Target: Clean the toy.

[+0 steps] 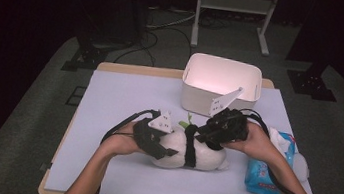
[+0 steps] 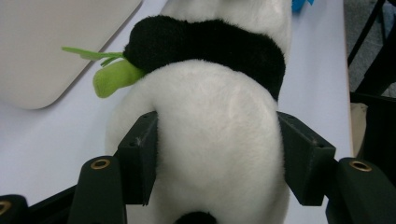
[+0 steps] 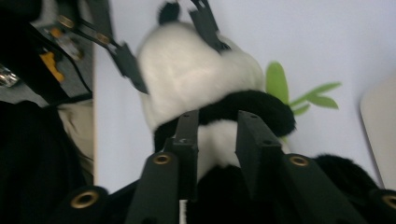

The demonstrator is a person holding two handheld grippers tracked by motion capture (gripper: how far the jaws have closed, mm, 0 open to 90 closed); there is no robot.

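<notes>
A black-and-white panda plush (image 1: pixel 205 158) lies on its side on the pale blue table mat, with a green felt bamboo sprig (image 1: pixel 185 124) at its arm. My left gripper (image 1: pixel 169 152) has its jaws pressed into both sides of the plush's white rump (image 2: pixel 210 140). My right gripper (image 1: pixel 205 135) comes down from above at the black shoulder band, and its jaws pinch the fur (image 3: pixel 217 135) there. The right gripper view also takes in the left gripper (image 3: pixel 170 46) at the far end of the plush (image 3: pixel 196 74).
A white plastic bin (image 1: pixel 200 98) stands open just behind the plush at the back of the mat (image 1: pixel 124 96). A blue pack of wipes (image 1: pixel 266 172) lies by the right edge, under the right forearm. The mat's left half and front strip are bare.
</notes>
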